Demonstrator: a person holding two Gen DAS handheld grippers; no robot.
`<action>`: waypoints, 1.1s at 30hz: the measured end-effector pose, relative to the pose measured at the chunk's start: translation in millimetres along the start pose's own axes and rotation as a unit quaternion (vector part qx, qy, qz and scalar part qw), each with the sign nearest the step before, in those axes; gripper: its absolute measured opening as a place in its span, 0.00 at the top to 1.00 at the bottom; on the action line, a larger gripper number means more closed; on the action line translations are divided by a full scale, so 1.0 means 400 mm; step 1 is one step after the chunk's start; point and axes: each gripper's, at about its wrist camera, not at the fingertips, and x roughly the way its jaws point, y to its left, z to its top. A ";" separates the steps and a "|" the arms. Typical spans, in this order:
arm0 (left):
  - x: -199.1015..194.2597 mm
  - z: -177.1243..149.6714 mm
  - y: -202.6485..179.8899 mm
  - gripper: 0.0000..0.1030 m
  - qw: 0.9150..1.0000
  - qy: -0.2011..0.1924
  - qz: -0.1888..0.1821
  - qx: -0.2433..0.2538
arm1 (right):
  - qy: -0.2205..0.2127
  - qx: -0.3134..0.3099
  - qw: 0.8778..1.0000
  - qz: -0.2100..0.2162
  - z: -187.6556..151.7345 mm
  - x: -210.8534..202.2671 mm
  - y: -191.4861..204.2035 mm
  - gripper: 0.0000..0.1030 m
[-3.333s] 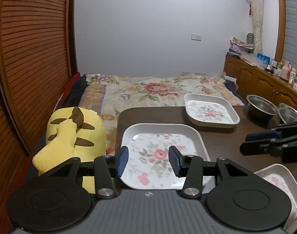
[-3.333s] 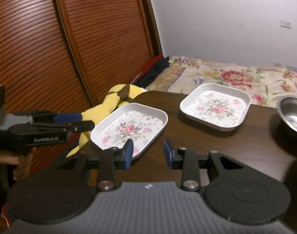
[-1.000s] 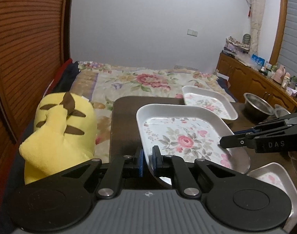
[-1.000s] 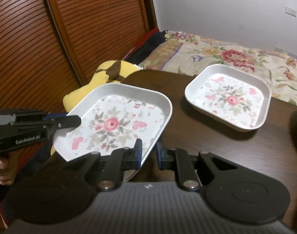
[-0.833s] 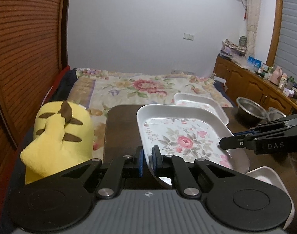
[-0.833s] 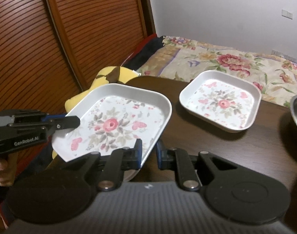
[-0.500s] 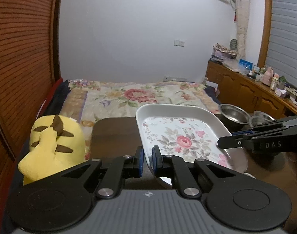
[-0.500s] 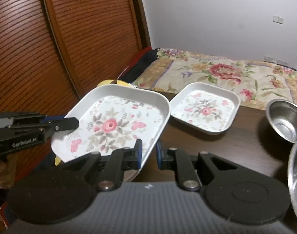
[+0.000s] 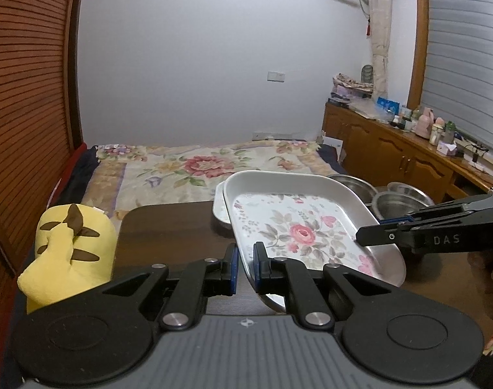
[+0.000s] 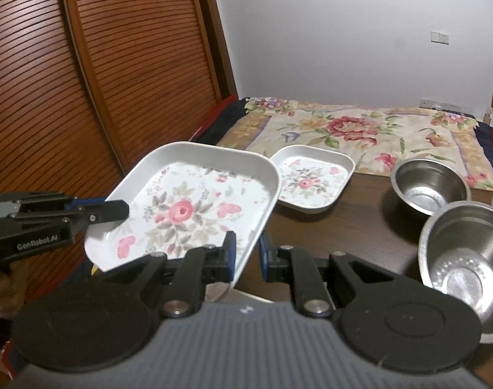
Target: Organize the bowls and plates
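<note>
A white square plate with a rose pattern point(image 9: 298, 227) point(image 10: 194, 204) is held in the air above the dark table by both grippers. My left gripper point(image 9: 245, 262) is shut on its left rim; it also shows in the right wrist view point(image 10: 117, 210). My right gripper point(image 10: 248, 253) is shut on its right rim; it also shows in the left wrist view point(image 9: 369, 236). A second floral plate point(image 10: 314, 178) lies on the table behind it, mostly hidden in the left wrist view point(image 9: 219, 209).
Steel bowls point(image 10: 431, 183) point(image 10: 463, 253) stand on the right part of the dark table point(image 10: 350, 227); two show in the left wrist view point(image 9: 398, 199). A yellow plush toy point(image 9: 68, 243) lies left of the table. A flowered bed point(image 9: 188, 168) lies beyond, a wooden cabinet point(image 9: 392, 159) at right.
Both grippers shut on the near plate's rims and lifted it off the table. It has since risen higher and shifted toward the far plate.
</note>
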 end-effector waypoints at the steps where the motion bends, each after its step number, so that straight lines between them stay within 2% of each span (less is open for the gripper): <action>1: -0.004 -0.001 -0.009 0.90 1.000 -0.001 -0.001 0.001 | -0.002 0.001 1.000 0.000 -0.002 -0.008 -0.003 0.84; 15: -0.023 -0.039 -0.081 0.90 1.000 0.008 -0.020 0.005 | -0.014 -0.009 1.000 -0.010 -0.045 -0.089 -0.037 0.84; 33: -0.022 -0.142 -0.115 0.90 0.999 0.042 -0.025 -0.005 | 0.002 0.002 1.000 -0.010 -0.145 -0.093 -0.053 0.84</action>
